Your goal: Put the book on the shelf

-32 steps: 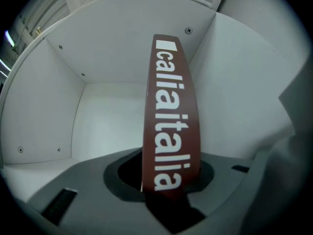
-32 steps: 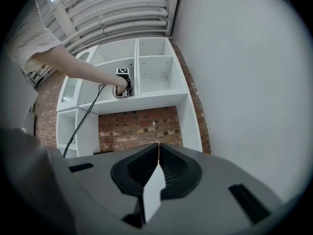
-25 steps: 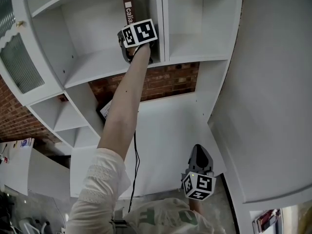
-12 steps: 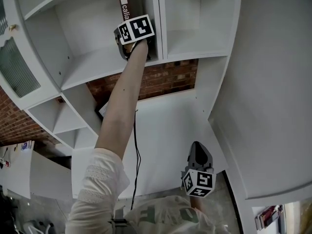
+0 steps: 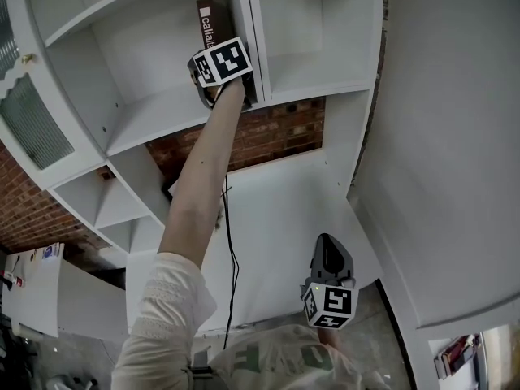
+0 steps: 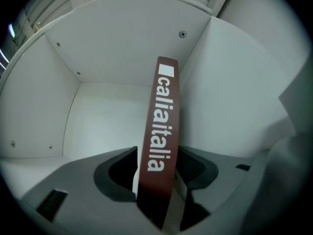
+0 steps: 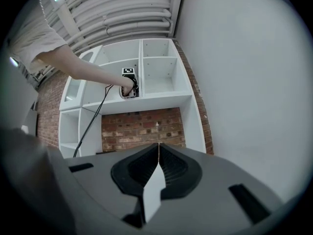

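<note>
A dark red book (image 6: 164, 116) with white lettering on its spine stands slightly tilted in a white shelf compartment (image 6: 112, 116), close to the right divider. My left gripper (image 6: 156, 168) is reached up into that compartment with the book's lower spine between its jaws. The jaws are opening and a gap shows beside the right pad. In the head view the book (image 5: 208, 24) sticks up above the left gripper's marker cube (image 5: 219, 62). My right gripper (image 5: 329, 254) hangs low in front of the body, shut and empty, its pads (image 7: 164, 163) meeting.
The white shelving unit (image 5: 268, 47) has several open compartments over a red brick wall (image 5: 276, 132). A glass-fronted cabinet door (image 5: 32, 120) is at the left. A black cable (image 5: 230, 250) hangs along the left arm. A plain white wall (image 5: 455, 136) fills the right.
The left gripper stays at the book in the shelf compartment, drifting slightly left in the head view as the view shifts. The right gripper has hardly moved.
</note>
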